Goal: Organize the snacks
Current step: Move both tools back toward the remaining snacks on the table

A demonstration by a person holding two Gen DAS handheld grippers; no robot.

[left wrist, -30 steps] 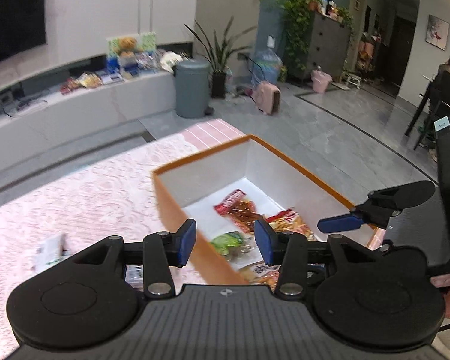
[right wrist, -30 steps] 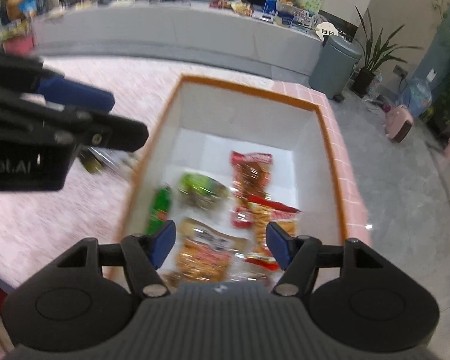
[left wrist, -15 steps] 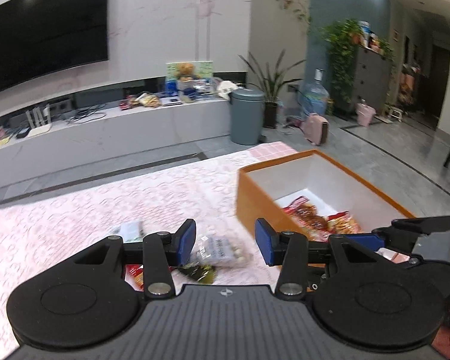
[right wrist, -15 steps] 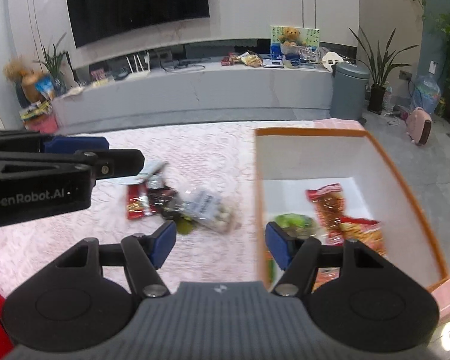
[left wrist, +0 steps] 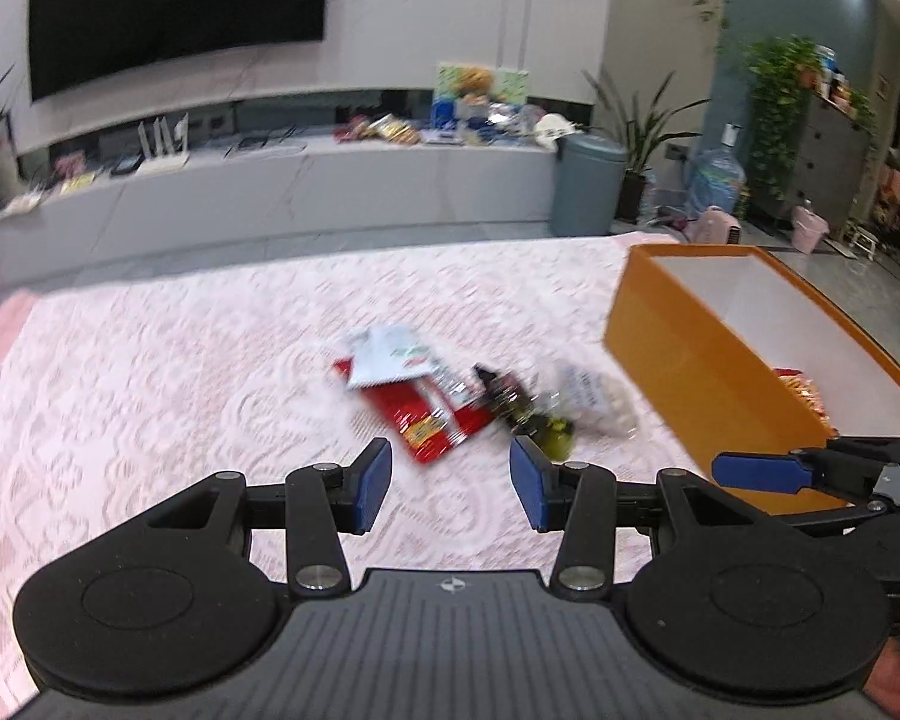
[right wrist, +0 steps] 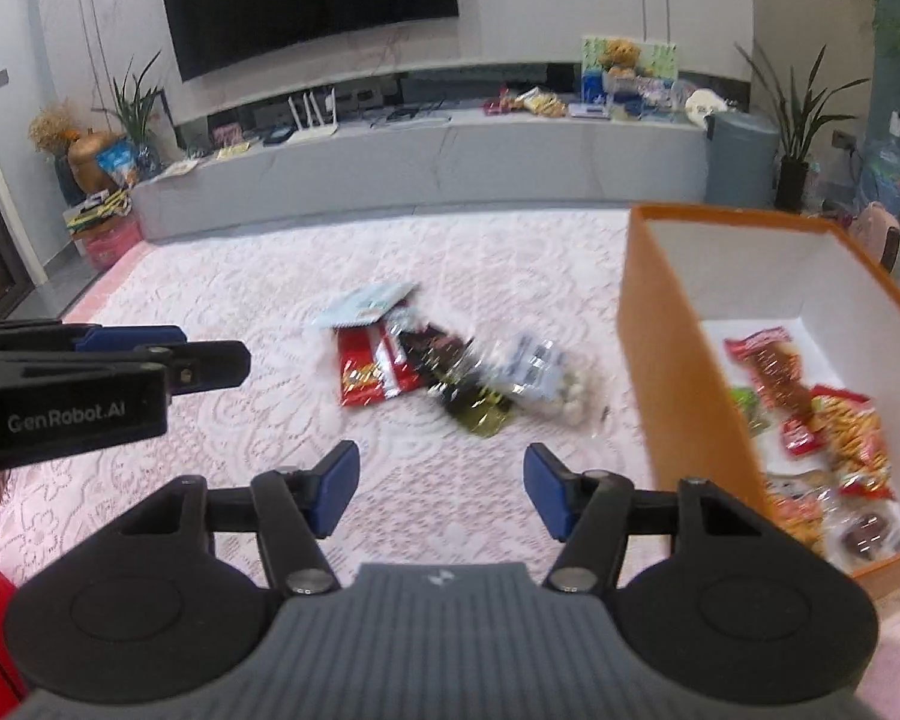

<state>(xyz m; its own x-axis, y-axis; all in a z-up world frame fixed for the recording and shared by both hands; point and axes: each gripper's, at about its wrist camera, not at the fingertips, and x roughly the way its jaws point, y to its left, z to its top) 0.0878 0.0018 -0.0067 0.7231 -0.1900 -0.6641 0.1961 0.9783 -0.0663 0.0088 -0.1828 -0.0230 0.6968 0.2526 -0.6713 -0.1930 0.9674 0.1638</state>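
1. Lying on the pink lace-patterned cloth (left wrist: 150, 372) that covers the bench, a small heap of loose snack packets (left wrist: 450, 396) is seen ahead of both grippers, apart from them and untouched by either.
2. At the left of the heap, a pale packet (right wrist: 366, 303) is laid partly over a red packet (right wrist: 369, 375).
3. Further right, a dark packet (right wrist: 444, 354) and an olive-green packet (right wrist: 480, 414) are overlapped, though their outlines are blurred.
4. At the right end of the heap, a clear bag of white pieces (right wrist: 546, 384) is found, near the orange box (right wrist: 660, 372) but apart from its wall.
5. The left gripper (left wrist: 450, 483) is held above the cloth with its jaws set wide and nothing between them; in its own view the red packet is seen just beyond the gap, and the olive-green packet just past the right fingertip.
6. The right gripper (right wrist: 438, 489) is likewise held with its jaws spread wide and empty; the heap is seen ahead of the gap, well short of being enclosed.
7. In the right wrist view the left gripper is seen at the left edge, beside the heap and level with it.
8. Inside the orange box, on its white floor, several packets (right wrist: 810, 414) are already gathered: red, orange and green ones, overlapping one another.
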